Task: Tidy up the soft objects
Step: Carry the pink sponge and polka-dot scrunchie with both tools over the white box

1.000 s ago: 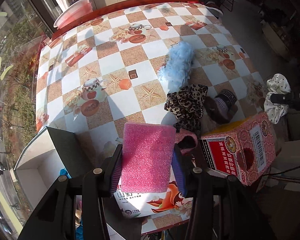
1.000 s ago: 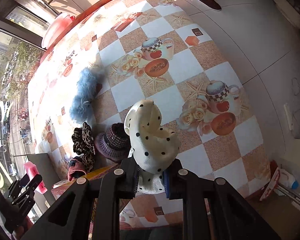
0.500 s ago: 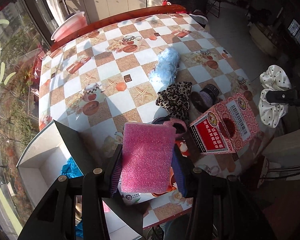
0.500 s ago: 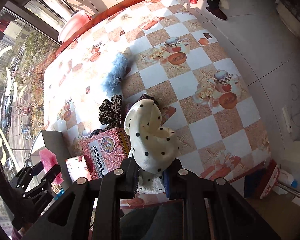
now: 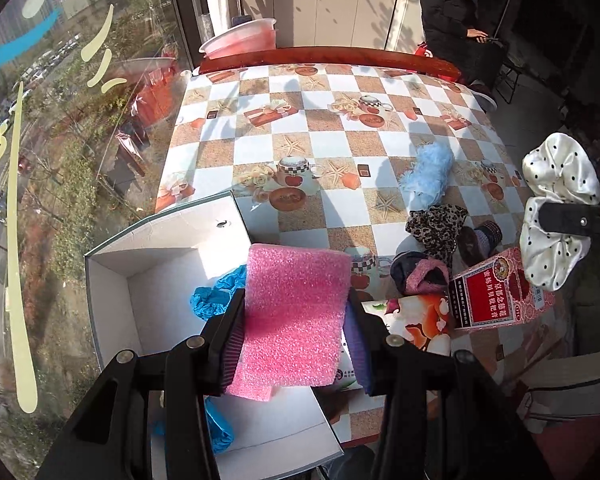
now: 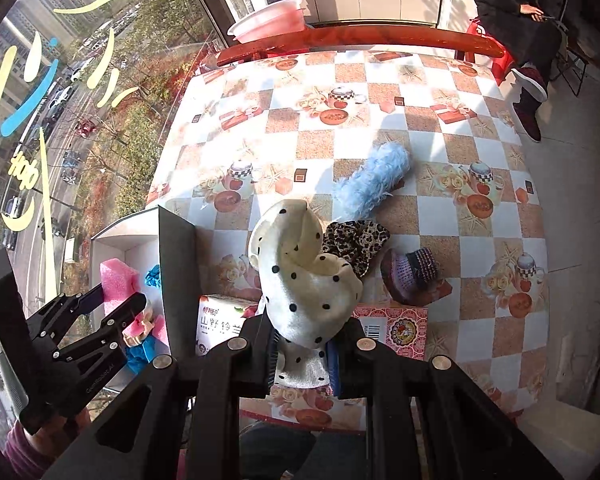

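Roughly halfway, I'd say. Going left to right in the left wrist view: the white box [image 5: 112, 288] at lower left already has a blue crumpled thing [image 5: 216, 294] in it. The left gripper [image 5: 296, 344] is clamped on a pink foam sponge [image 5: 296, 312], porous and slightly bent, right above the box's open side. Mid-right, still on the checkered table [image 5: 340, 148]: fluffy blue duster [image 5: 428, 176], leopard scrunchie [image 5: 436, 228], knitted purple piece [image 5: 484, 236]. Far right, the right gripper [image 6: 304, 356] is pinched shut on a satiny cream polka-dot scrunchie [image 6: 304, 280], held up off the table.
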